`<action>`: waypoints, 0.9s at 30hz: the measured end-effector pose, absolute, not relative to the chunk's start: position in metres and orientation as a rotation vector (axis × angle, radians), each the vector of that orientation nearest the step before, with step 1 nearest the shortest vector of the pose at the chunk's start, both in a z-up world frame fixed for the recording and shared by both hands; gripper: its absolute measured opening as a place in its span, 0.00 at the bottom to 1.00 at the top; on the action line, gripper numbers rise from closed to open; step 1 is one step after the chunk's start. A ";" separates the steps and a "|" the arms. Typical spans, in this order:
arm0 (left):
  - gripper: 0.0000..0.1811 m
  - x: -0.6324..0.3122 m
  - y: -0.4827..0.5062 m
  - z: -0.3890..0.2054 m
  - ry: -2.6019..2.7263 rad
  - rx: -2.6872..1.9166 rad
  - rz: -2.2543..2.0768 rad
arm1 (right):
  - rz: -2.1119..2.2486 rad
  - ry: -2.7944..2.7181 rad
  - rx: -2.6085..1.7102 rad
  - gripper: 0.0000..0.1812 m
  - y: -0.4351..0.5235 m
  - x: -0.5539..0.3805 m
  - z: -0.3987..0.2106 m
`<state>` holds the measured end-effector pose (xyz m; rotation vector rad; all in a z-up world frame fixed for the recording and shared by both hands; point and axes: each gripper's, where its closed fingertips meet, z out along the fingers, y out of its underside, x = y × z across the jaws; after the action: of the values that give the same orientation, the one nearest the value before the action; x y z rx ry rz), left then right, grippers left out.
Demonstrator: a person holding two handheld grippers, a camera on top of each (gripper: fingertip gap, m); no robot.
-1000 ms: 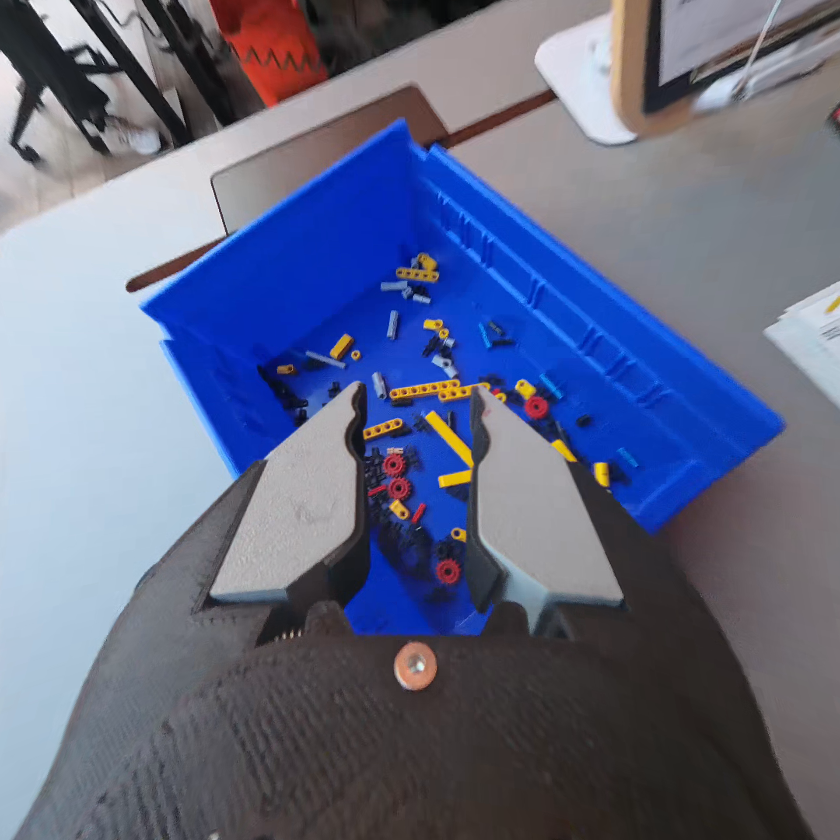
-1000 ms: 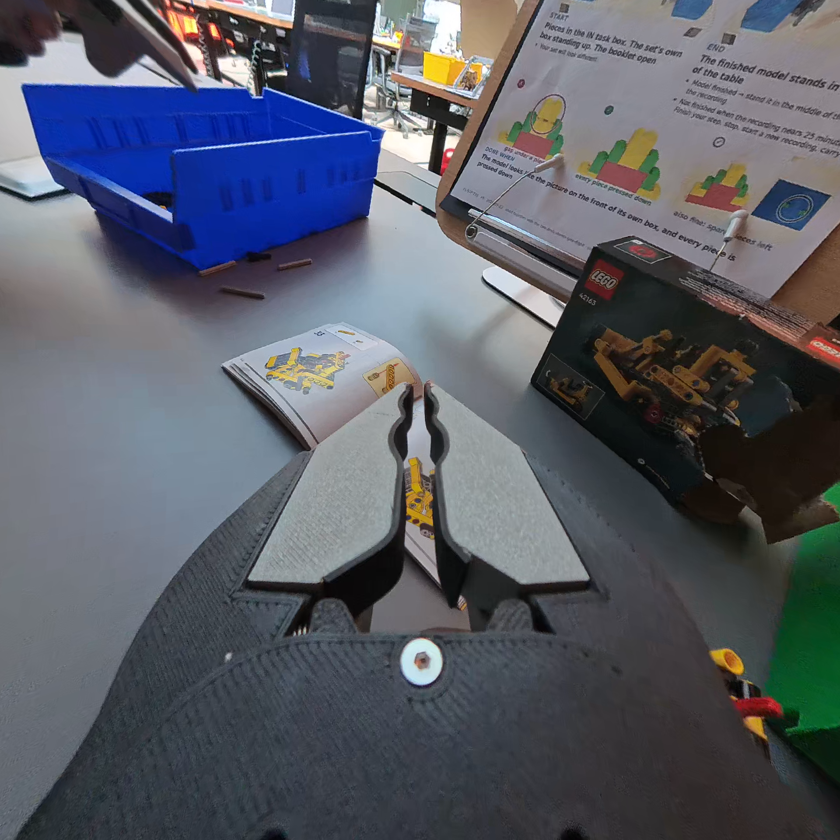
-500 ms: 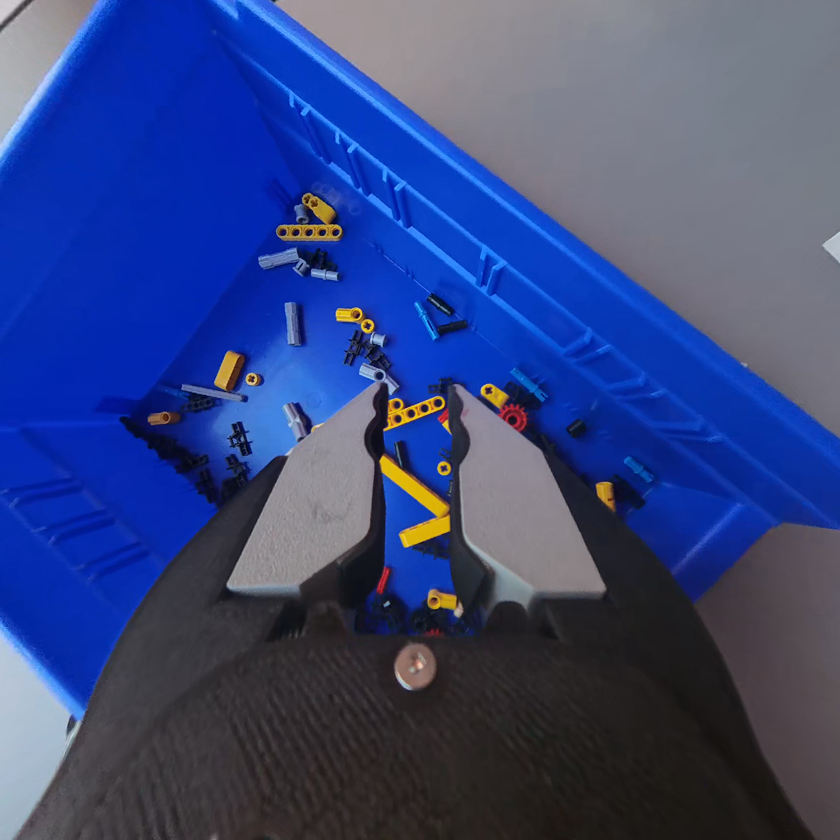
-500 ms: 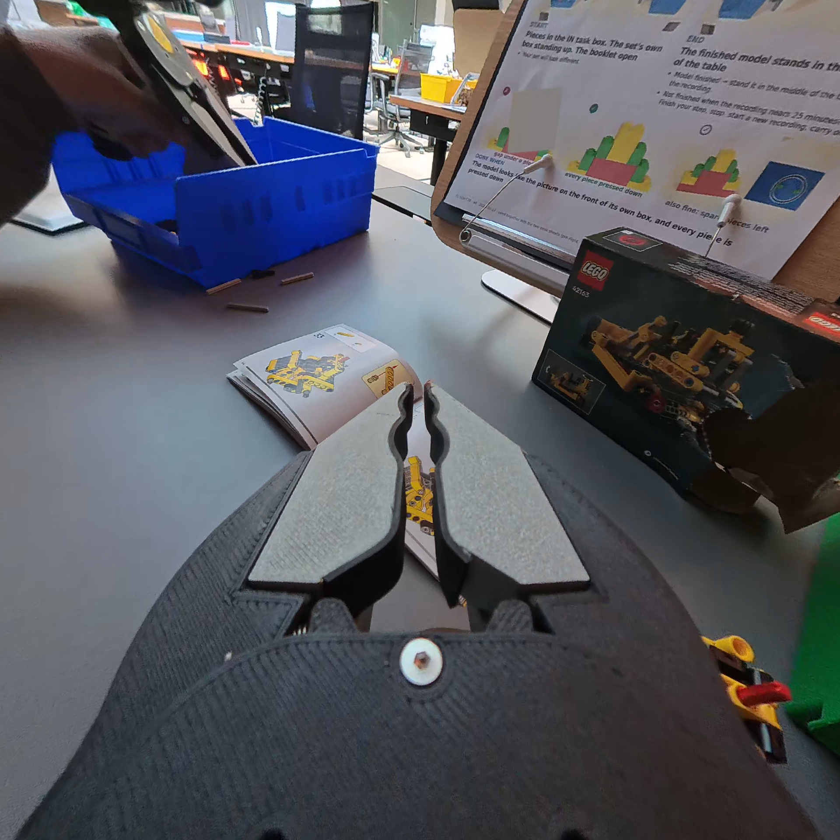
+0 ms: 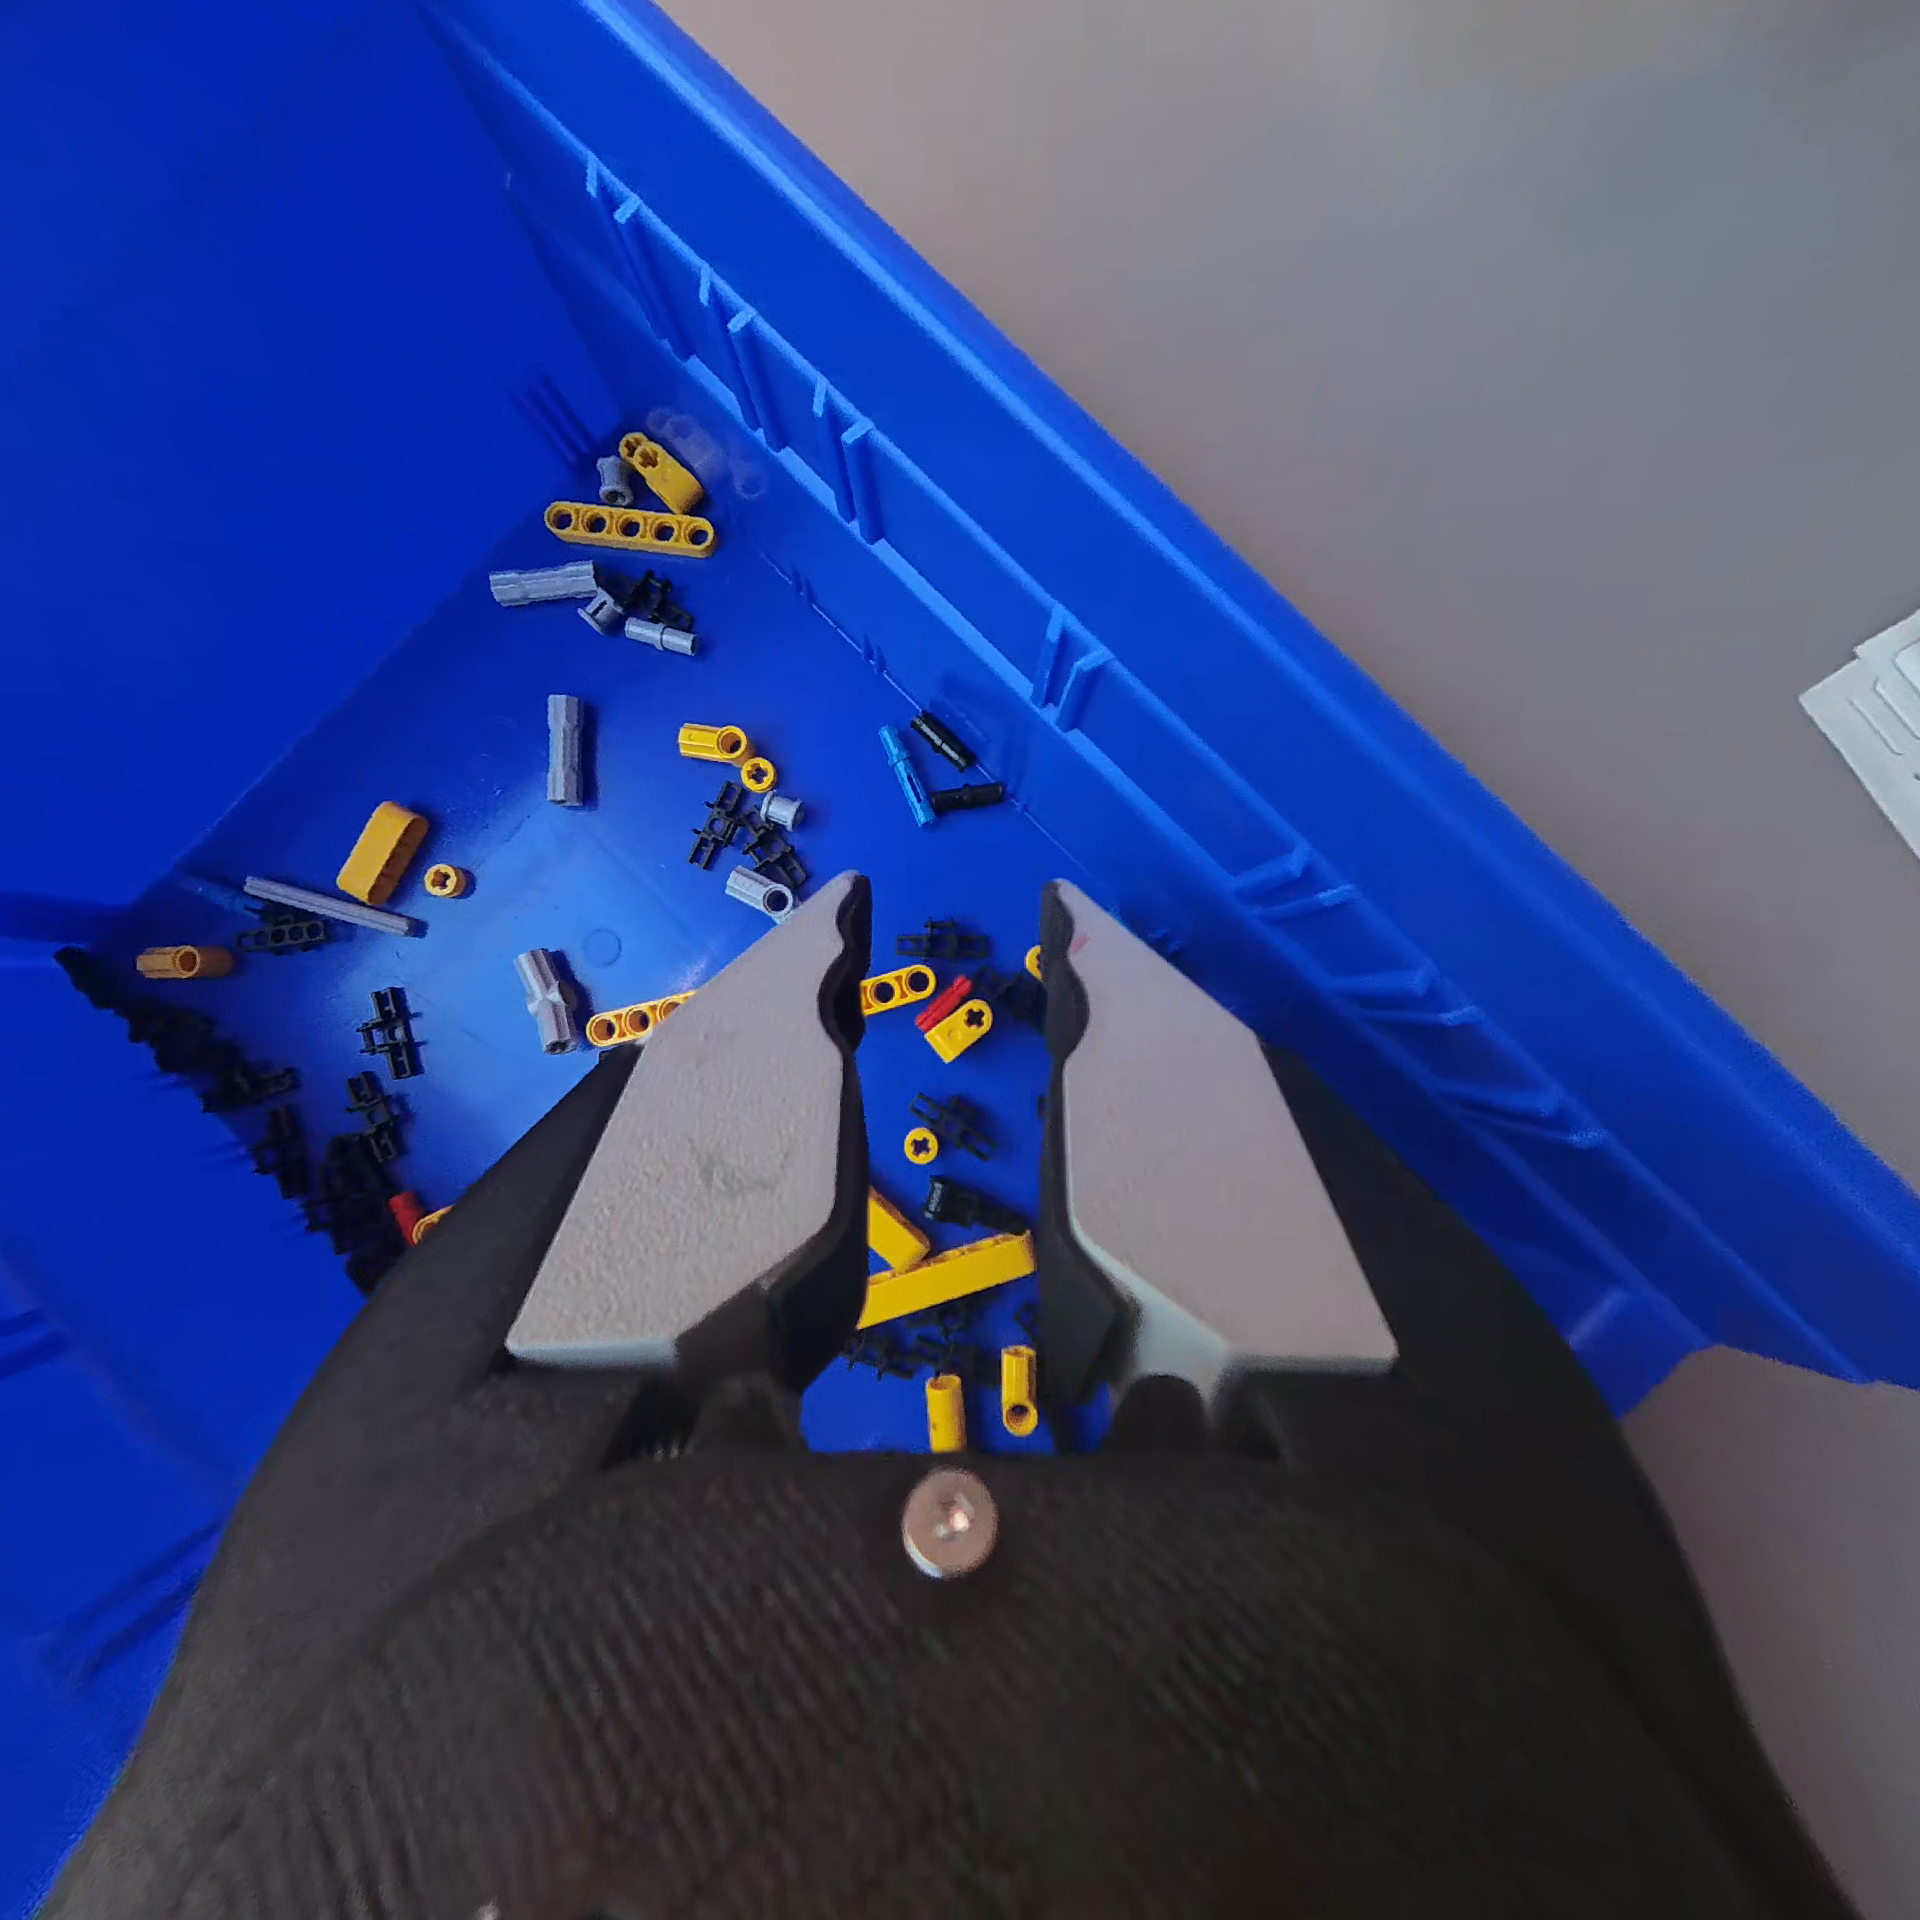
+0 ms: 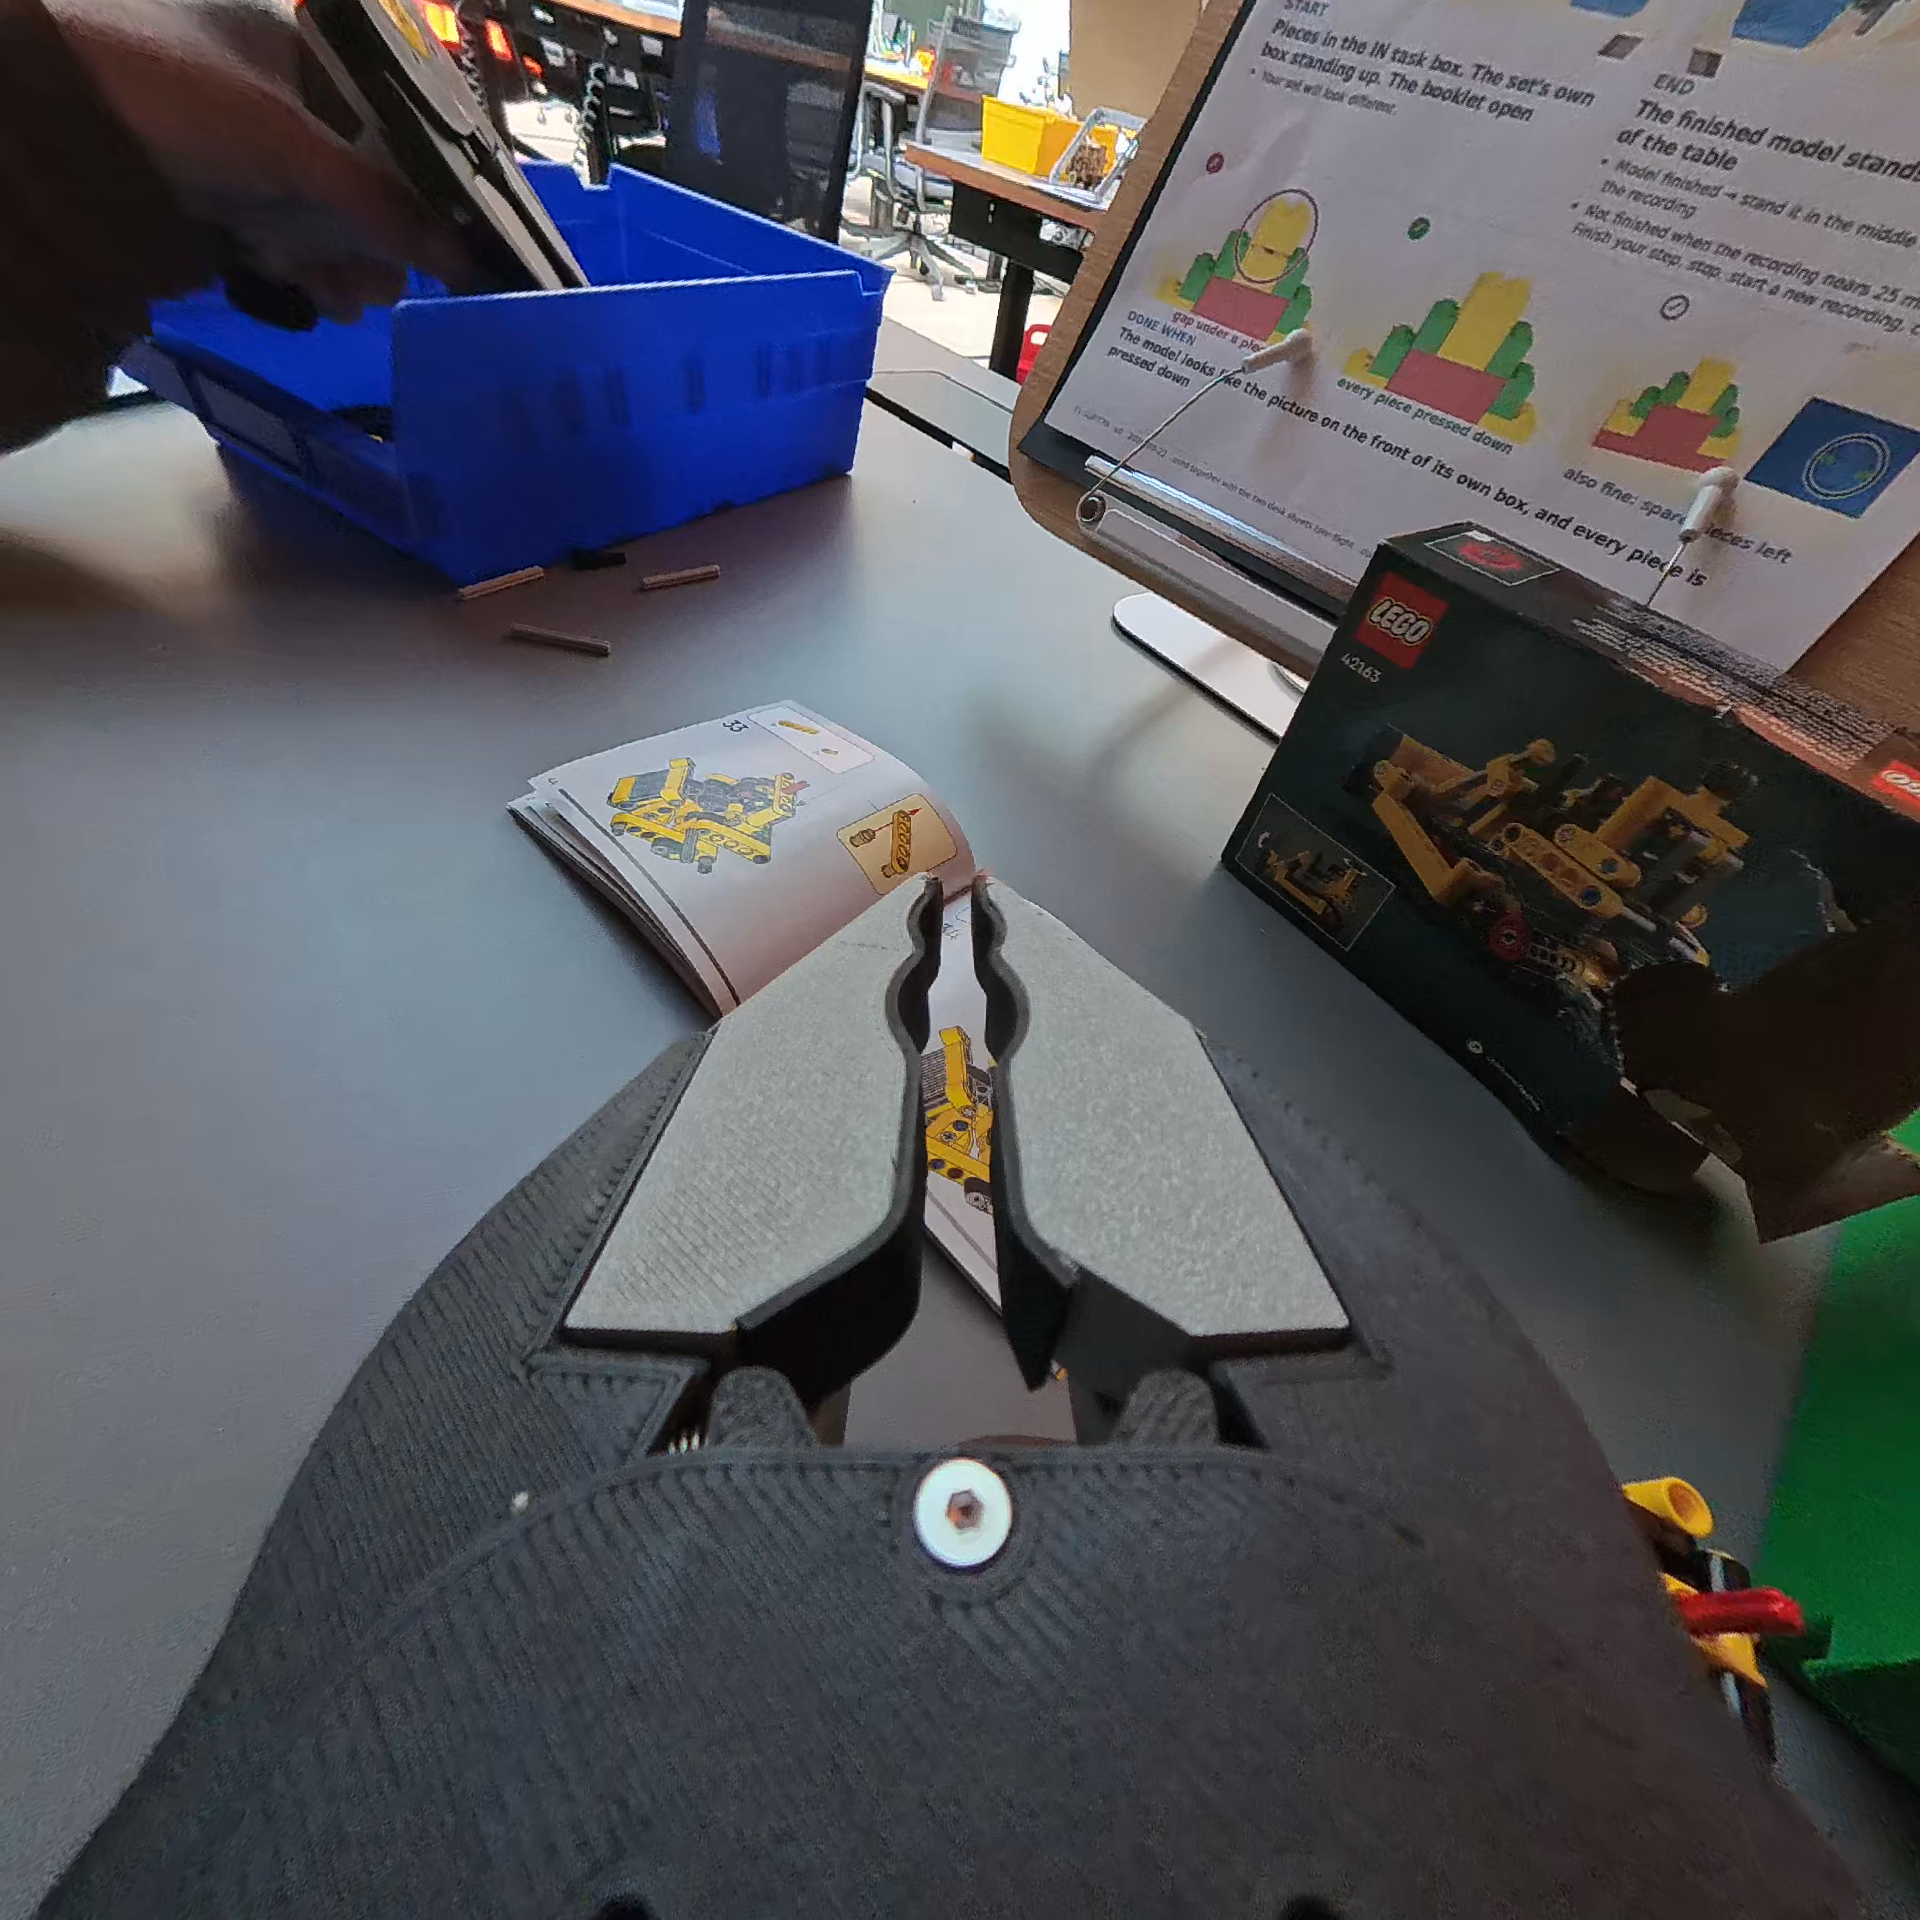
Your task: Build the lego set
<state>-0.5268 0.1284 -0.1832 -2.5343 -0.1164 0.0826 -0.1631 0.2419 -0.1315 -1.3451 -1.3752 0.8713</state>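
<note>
The left gripper (image 5: 951, 904) hangs inside the blue bin (image 5: 1195, 727), jaws apart and empty, over loose lego pieces (image 5: 956, 1029) on its floor. The right gripper (image 6: 958, 891), jaws nearly together and empty, hovers over the open booklet (image 6: 748, 821) near the bin.

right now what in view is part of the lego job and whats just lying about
Job: blue bin of loose pieces, open booklet, set box, left gripper.
Lying about: sheet on stand, brown sticks, green thing.
</note>
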 end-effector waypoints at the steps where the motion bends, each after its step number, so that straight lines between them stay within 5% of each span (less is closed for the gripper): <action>1: 0.17 -0.528 0.130 -0.182 -0.141 -2.516 0.084 | 0.866 -1.376 -1.345 0.01 0.242 -0.163 -0.132; 14: 0.09 -0.585 0.121 -0.158 -0.505 -2.309 0.254 | 0.822 -1.406 -1.351 0.01 0.242 -0.166 -0.139; 27: 0.15 -0.595 0.107 -0.168 -0.516 -2.364 0.217 | 0.795 -1.410 -1.341 0.00 0.242 -0.166 -0.139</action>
<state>-0.5948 0.1070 -0.1680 -2.3643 -0.5156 0.2165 -0.1659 0.2421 -0.1388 -1.3409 -1.4105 0.7948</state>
